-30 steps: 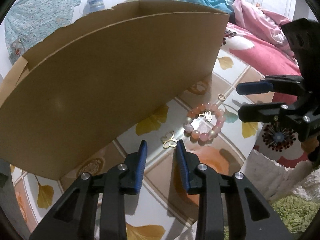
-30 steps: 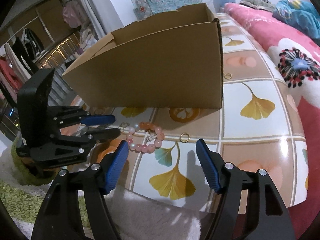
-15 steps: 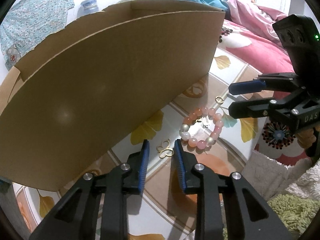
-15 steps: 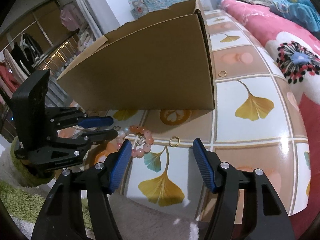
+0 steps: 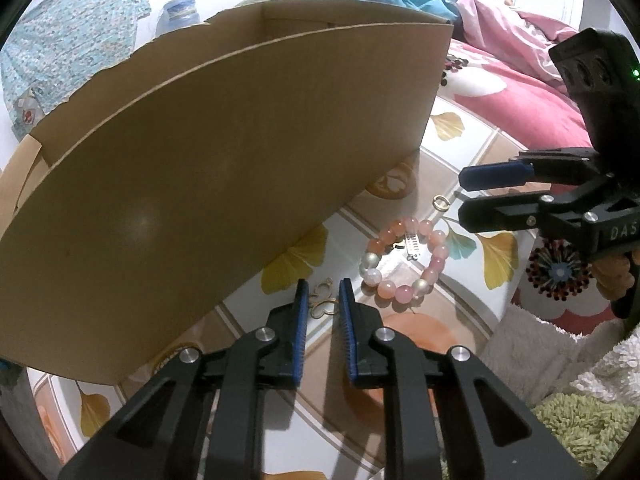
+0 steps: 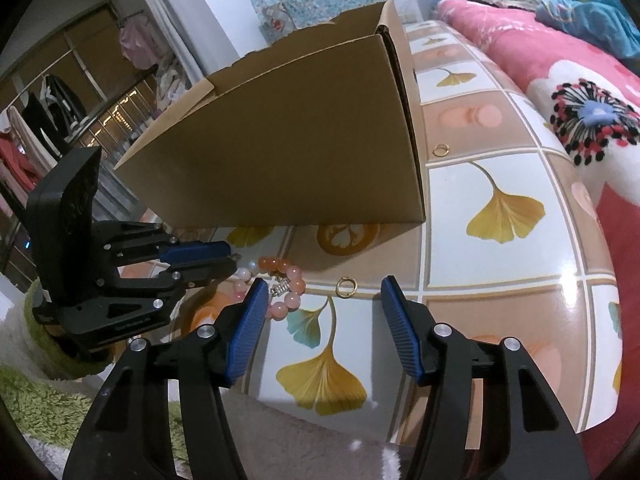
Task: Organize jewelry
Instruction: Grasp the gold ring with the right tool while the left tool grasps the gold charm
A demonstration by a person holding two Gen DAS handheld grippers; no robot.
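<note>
Blue-padded left claw (image 5: 323, 294) sits low over the desk (image 6: 496, 296), its jaws narrowed around a small gold butterfly-shaped charm (image 5: 322, 300) but not visibly pinching it. Just beyond and to its right lies a pink bead bracelet (image 5: 404, 256) with a silver clip (image 5: 413, 245) inside its loop. The right claw (image 6: 322, 294) hovers wide open, empty; a gold ring (image 6: 346, 287) lies just ahead between its fingers. A second gold ring (image 6: 441, 149) lies farther off, beside the cardboard box (image 6: 304, 152). Every piece seen is on the desk, so sorting seems barely begun.
</note>
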